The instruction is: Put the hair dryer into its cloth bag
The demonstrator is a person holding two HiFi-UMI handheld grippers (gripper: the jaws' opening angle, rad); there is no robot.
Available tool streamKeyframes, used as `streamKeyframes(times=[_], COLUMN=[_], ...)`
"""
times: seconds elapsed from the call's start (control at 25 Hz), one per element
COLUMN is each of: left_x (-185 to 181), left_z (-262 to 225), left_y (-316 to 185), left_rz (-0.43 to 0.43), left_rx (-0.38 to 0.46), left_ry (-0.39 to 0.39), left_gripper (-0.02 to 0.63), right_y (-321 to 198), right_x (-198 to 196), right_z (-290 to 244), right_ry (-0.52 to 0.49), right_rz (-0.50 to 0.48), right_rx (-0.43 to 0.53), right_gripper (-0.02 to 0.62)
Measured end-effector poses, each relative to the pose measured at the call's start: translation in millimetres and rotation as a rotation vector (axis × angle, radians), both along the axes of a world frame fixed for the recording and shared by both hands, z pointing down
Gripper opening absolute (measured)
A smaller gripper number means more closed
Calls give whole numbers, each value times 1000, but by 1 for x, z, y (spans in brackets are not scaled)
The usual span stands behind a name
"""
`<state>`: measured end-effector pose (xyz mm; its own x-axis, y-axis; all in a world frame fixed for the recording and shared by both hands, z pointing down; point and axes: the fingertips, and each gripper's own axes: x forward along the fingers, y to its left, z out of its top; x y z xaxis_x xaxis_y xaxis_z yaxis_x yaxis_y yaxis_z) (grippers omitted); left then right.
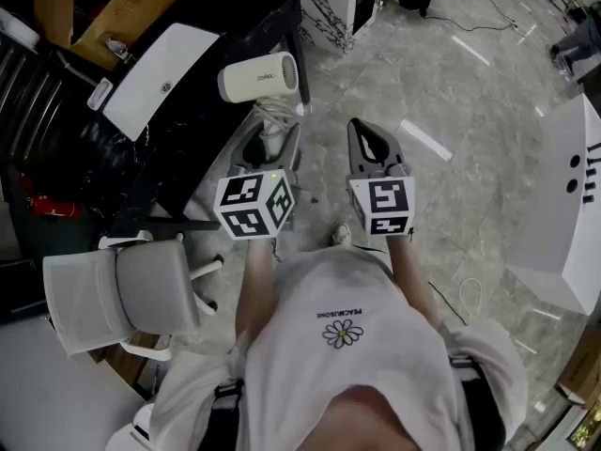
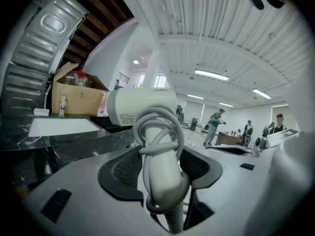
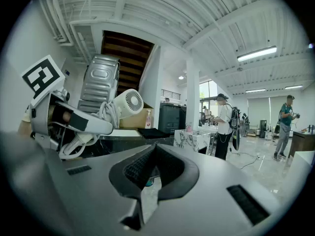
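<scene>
A cream hair dryer (image 1: 258, 76) with its grey cord wound round the handle is held up in the air by my left gripper (image 1: 273, 137). In the left gripper view the two dark pads press on either side of that handle (image 2: 160, 171), and the dryer's barrel (image 2: 140, 107) lies crosswise above them. My right gripper (image 1: 368, 142) hangs beside it to the right, shut with nothing between its pads (image 3: 142, 168). From the right gripper view the dryer (image 3: 125, 102) shows at the left. A flat white pouch-like piece (image 1: 160, 71) lies on the black table; I cannot tell whether it is the cloth bag.
The black table (image 1: 211, 26) lies ahead on the left, with a cardboard box (image 1: 122, 7) at its back. A grey chair (image 1: 122, 294) stands at my left side. A silver suitcase (image 3: 101, 85) stands behind the table. A white counter (image 1: 573, 195) is at the right; people stand far off.
</scene>
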<state>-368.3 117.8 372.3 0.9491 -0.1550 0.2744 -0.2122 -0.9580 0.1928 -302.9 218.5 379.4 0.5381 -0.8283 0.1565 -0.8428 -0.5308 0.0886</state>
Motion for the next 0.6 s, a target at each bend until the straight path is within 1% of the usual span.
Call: streamKeyframes(times=[0.16, 0.36, 0.52, 0.6], left_x=[10, 22, 34, 40], left_z=[0, 1, 3, 4], left_y=[-2, -4, -5, -4], left_rz=[9, 23, 26, 27], left_rx=[7, 8, -7, -36], left_ry=[12, 3, -4, 0], left_gripper=[245, 245, 245, 245], right_y=[-1, 2, -1, 1], right_x=[12, 26, 34, 38], right_z=[2, 7, 10, 13], right_ry=[0, -20, -31, -45], right_rz=[4, 25, 12, -7], right_rx=[4, 8, 10, 28], right_gripper=[12, 12, 12, 12])
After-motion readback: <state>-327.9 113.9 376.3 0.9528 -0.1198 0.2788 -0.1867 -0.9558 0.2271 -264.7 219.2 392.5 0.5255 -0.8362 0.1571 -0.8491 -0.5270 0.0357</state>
